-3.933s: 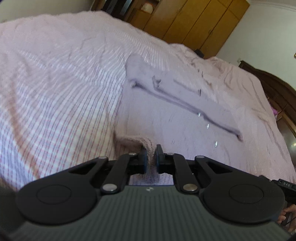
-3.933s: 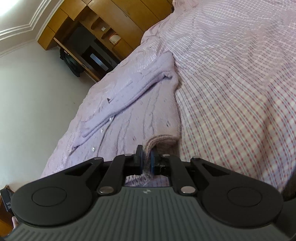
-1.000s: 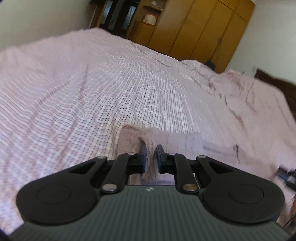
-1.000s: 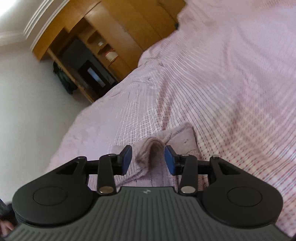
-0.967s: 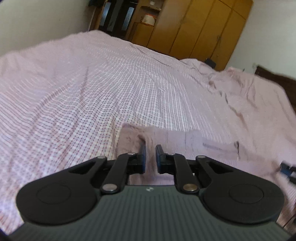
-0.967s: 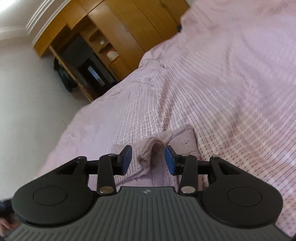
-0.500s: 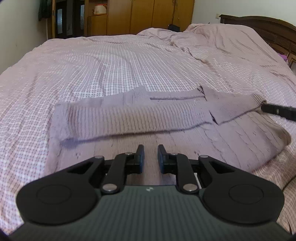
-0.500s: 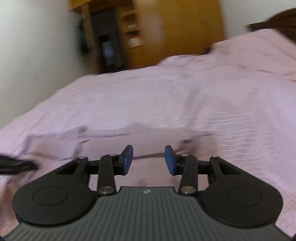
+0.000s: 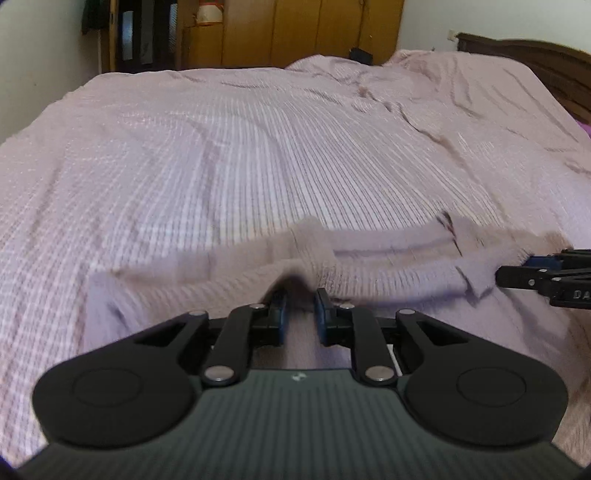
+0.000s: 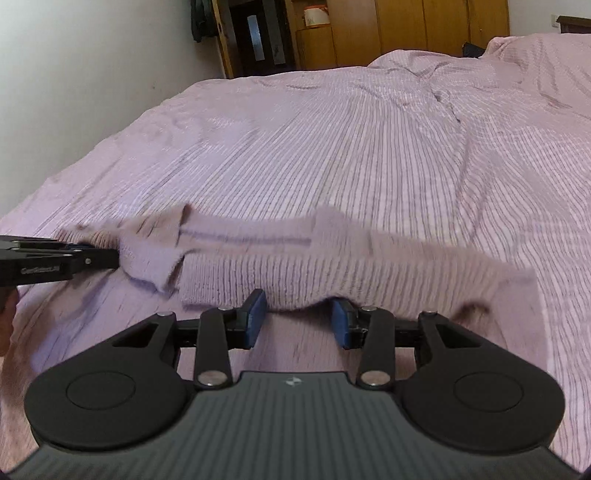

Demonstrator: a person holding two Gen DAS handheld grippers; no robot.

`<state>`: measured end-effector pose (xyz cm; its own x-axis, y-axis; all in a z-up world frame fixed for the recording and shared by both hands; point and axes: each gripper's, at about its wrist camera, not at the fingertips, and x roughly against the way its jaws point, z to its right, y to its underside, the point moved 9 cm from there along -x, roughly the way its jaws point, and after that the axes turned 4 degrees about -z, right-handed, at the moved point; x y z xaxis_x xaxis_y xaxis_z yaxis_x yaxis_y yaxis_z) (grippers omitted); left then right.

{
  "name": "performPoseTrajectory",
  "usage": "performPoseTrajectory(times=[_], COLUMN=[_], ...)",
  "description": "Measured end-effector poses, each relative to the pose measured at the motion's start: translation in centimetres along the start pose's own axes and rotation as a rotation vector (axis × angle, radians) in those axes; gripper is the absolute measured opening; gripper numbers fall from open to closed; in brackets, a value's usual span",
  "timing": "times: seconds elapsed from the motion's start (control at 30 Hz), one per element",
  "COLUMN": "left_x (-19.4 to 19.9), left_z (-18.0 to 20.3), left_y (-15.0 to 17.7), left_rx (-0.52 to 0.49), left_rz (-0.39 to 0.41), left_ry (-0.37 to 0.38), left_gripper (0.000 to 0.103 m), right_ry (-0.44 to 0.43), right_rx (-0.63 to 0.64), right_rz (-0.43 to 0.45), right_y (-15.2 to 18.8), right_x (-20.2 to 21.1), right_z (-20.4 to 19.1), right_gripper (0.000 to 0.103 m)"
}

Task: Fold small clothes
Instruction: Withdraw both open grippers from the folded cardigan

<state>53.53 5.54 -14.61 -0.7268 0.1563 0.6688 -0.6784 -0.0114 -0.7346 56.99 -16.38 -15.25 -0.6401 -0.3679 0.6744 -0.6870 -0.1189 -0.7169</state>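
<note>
This is a bedroom in a home. A wide bed (image 9: pixel 258 147) fills the view, covered by a rumpled pink checked bedspread (image 10: pixel 369 147). At 12 o'clock in the left wrist view stands a run of tall wooden wardrobes (image 9: pixel 314 33), with a darker shelving unit (image 9: pixel 136 33) at 11 o'clock (its contents are too dim to make out). A dark wooden headboard (image 9: pixel 535 62) rises at 2 o'clock against plain white walls (image 10: pixel 92 74).
</note>
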Motion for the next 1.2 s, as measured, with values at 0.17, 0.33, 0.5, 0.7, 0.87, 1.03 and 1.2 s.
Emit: performPoseTrajectory(times=[0.17,0.33,0.5,0.7,0.87,1.03,1.2], left_x=[0.8,3.3,6.2,7.0,5.0,2.0,1.2], left_z=[-1.9,-2.4,-1.9,-0.5,0.3,-0.8,-2.7], left_y=[-1.5,-0.3,1.7,3.7,3.2,2.9,2.4], left_rx=[-0.004,-0.035,-0.019,-0.020,-0.037,-0.038,0.021], left_rz=[0.055,0.055,0.077,0.059,0.026,-0.026,-0.028], left_ry=[-0.086,-0.112,-0.134,-0.088,-0.063,-0.055,-0.018], left_gripper=[0.024,0.030,0.046,0.047,0.047,0.047,0.047], right_ry=[0.027,0.012,0.011,0.028,-0.013,-0.025,-0.043], right_rx=[-0.101,-0.124,-0.160,-0.220,-0.239,-0.199,-0.240], right_rz=[0.075,0.113,0.138,0.171,0.198,0.174,0.160], right_y=[-2.0,-1.0,1.6,5.7,7.9,7.9,8.7], right_x=[-0.9,1.7,6.9,11.3,11.2,10.3,9.3], right_z=[1.4,1.8,2.9,5.2,5.6,5.6,6.2], right_gripper=[0.047,0.047,0.047,0.047,0.051,0.052,0.053])
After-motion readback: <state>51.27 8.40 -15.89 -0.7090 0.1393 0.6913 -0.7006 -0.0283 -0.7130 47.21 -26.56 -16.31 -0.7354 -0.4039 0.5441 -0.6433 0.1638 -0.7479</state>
